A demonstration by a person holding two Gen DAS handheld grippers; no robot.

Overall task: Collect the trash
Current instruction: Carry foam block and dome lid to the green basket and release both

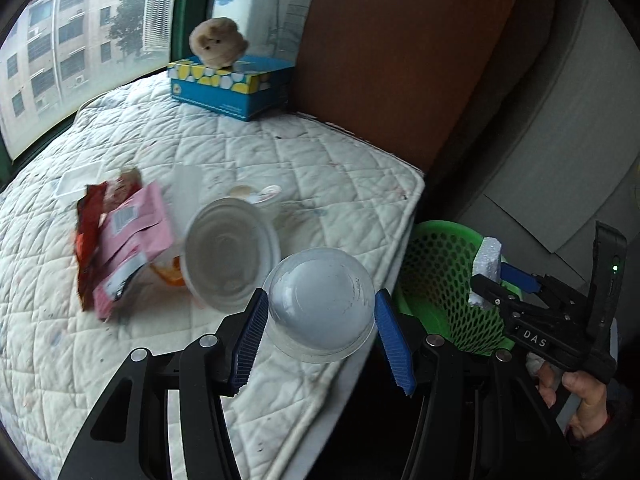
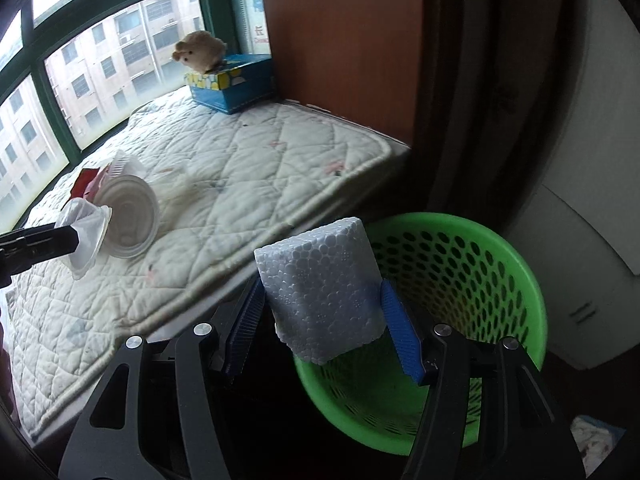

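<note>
My left gripper (image 1: 322, 316) is shut on a clear plastic dome cup (image 1: 322, 304), held above the quilted mat's right edge. It also shows in the right wrist view (image 2: 86, 236). My right gripper (image 2: 320, 312) is shut on a white styrofoam block (image 2: 320, 284), held over the rim of the green mesh basket (image 2: 460, 264). The basket (image 1: 436, 264) stands on the floor beside the mat, with the right gripper (image 1: 496, 280) and the block (image 1: 486, 268) over it. On the mat lie a clear plastic bowl (image 1: 230, 252), a pink wrapper (image 1: 132, 236) and a red wrapper (image 1: 88, 232).
A blue tissue box (image 1: 236, 84) with a plush toy (image 1: 218, 42) on it sits at the far end of the quilted mat (image 1: 280, 152). A brown wooden panel (image 1: 400, 52) stands behind it. A window (image 1: 80, 40) borders the left. More small trash (image 1: 260, 194) lies mid-mat.
</note>
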